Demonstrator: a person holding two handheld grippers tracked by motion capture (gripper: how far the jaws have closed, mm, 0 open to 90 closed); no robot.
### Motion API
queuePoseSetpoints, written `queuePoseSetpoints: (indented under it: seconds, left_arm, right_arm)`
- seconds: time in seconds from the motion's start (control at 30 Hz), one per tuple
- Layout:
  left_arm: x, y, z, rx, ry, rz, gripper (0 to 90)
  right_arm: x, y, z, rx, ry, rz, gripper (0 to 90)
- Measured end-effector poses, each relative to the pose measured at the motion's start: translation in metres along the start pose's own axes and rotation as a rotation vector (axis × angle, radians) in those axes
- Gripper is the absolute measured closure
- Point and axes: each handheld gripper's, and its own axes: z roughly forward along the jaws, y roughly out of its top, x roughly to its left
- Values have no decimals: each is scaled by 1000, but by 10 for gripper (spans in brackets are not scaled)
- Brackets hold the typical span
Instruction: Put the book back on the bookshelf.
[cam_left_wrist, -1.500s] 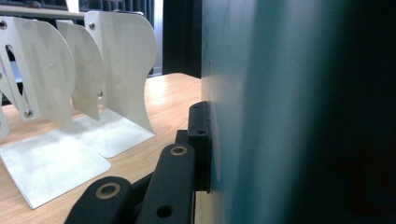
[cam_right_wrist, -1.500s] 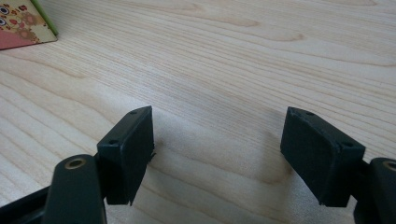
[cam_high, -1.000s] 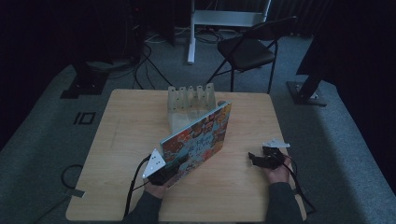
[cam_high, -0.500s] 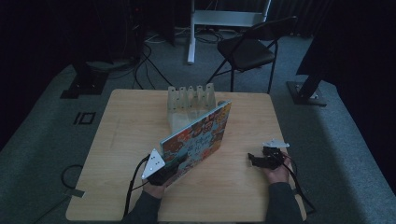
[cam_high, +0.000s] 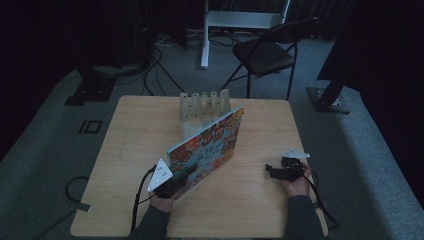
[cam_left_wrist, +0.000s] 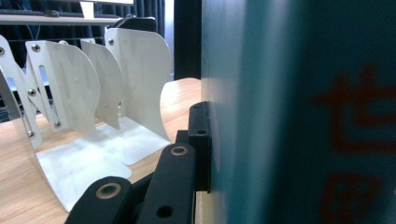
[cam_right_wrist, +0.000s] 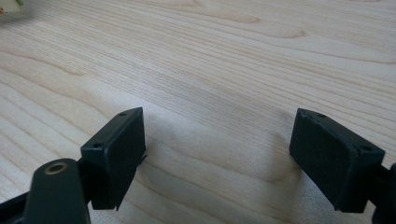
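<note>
Your left gripper (cam_high: 172, 186) sits near the front edge of the light wooden table (cam_high: 130, 150), left of centre, and its jaws are clamped on the lower corner of a large, flat picture book with a colourful illustrated cover (cam_high: 207, 148). In the left gripper view one black jaw presses flat against the book's teal cover (cam_left_wrist: 261, 93), where blurred red characters show at the right; the other jaw is hidden behind the book. You hold the book tilted on edge, so that it runs on a diagonal from that clamped corner up toward the middle of the table, with its far upper corner just in front of a white metal rack of upright curved dividers (cam_high: 202, 107). The rack stands near the table's back edge, about at its centre. In the left gripper view, its dividers (cam_left_wrist: 93, 88) rise from a flat white base lying on the wood, just beside the book; you cannot tell from the pictures whether book and rack touch.

Your right gripper (cam_high: 272, 170) rests low over the table near the right front corner, well apart from the book. Its two black jaws stand wide apart with only bare wood grain (cam_right_wrist: 224, 70) between them, and they hold nothing. Your right hand (cam_high: 295, 182) grips it from behind, and a cable (cam_high: 320, 200) trails back toward the front edge.
</note>
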Motion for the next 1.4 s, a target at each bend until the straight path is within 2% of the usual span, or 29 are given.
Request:
queuePoseSetpoints:
  seconds: [0.97,1.4]
  left_arm:
    - [6,0,-7,5,25,-11,813]
    - [11,-2,-12,-6,46,-33,813]
  right_arm:
    - [0,0,0,0,0,1,178]
    - [0,0,0,-1,0,0,179]
